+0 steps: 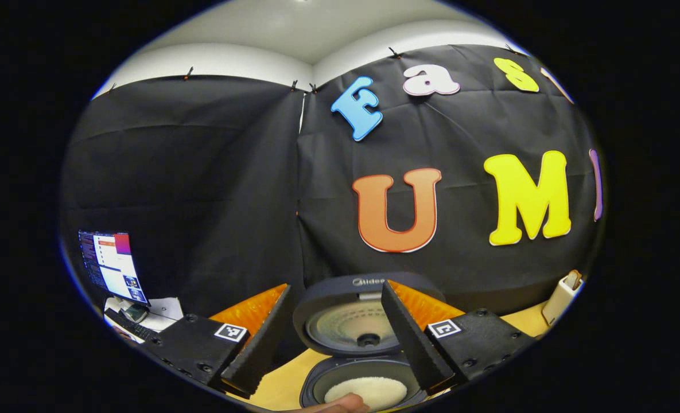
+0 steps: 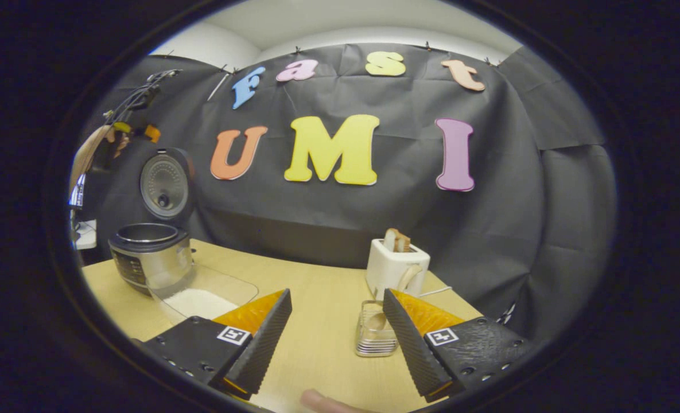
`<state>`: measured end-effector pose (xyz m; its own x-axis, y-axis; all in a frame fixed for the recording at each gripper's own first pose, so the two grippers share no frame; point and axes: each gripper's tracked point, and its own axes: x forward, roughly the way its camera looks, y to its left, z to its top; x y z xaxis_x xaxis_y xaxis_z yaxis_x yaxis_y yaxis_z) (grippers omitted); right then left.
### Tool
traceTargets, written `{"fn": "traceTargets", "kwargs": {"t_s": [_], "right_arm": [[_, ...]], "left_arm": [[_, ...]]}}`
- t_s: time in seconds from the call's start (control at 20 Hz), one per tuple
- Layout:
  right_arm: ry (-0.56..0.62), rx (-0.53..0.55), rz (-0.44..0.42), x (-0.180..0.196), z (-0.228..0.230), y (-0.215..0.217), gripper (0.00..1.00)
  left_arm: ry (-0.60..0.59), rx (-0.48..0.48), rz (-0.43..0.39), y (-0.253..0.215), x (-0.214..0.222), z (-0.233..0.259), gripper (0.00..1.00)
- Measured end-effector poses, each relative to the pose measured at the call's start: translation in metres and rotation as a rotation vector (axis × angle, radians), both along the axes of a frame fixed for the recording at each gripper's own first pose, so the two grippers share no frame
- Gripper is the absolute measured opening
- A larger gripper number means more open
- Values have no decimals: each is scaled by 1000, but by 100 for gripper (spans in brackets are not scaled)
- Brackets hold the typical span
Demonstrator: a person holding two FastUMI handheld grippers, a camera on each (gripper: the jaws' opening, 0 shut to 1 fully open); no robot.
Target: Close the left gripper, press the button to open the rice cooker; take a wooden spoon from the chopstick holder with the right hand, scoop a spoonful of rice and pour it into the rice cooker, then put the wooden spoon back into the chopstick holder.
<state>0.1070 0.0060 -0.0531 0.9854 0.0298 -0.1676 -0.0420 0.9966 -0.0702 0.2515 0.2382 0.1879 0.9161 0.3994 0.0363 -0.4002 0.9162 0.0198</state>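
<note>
The rice cooker (image 2: 151, 261) stands at the far left corner of the table (image 2: 317, 332), lid (image 2: 164, 184) swung up and upright against the booth's wall, the inner pot a bare metal ring from the right gripper view. In the left gripper view, looking down from above it, the pot (image 1: 340, 378) holds a white patch of rice (image 1: 366, 392) at the bottom. Just in front of the cooker, touching its base, sits a clear container of rice (image 2: 199, 301). Toward the near middle of the table there is a clear chopstick holder (image 2: 374, 331) with the wooden spoon (image 2: 377, 320) lying in it (the bowl end is what shows). Behind that holder, a white toaster (image 2: 397, 265) with bread (image 2: 397, 240) poking out. The left gripper (image 1: 334, 338) hovers over the open cooker, fingers spread wide with nothing between them. The right gripper (image 2: 335, 338) hangs above the table's near edge, jaws just as wide apart and empty, the holder just beside its right finger. A fingertip (image 2: 322, 401) peeks in at the bottom. A monitor (image 1: 112, 265) glows at far left.
</note>
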Motion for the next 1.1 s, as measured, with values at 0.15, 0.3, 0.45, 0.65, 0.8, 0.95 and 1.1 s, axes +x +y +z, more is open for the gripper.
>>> {"fn": "traceTargets", "kwargs": {"t_s": [0.15,0.3,0.45,0.65,0.8,0.95,1.1], "right_arm": [[9,-1,21,0,-4,-4,97],[-16,-3,0,-2,4,-17,93],[-19,44,18,-5,8,-19,95],[-23,64,47,-6,7,-16,95],[-19,79,51,-7,4,-16,97],[-17,73,31,-10,3,-22,95],[-25,60,18,-19,7,-23,97]], "left_arm": [[-35,-56,-24,4,33,19,98],[-23,-60,-49,7,64,26,98],[31,-8,-57,9,87,16,99],[88,5,-51,13,104,-3,98],[116,-19,-57,10,103,-18,99],[121,-74,-80,4,98,-23,96],[121,-67,-76,-3,78,-28,97]]}}
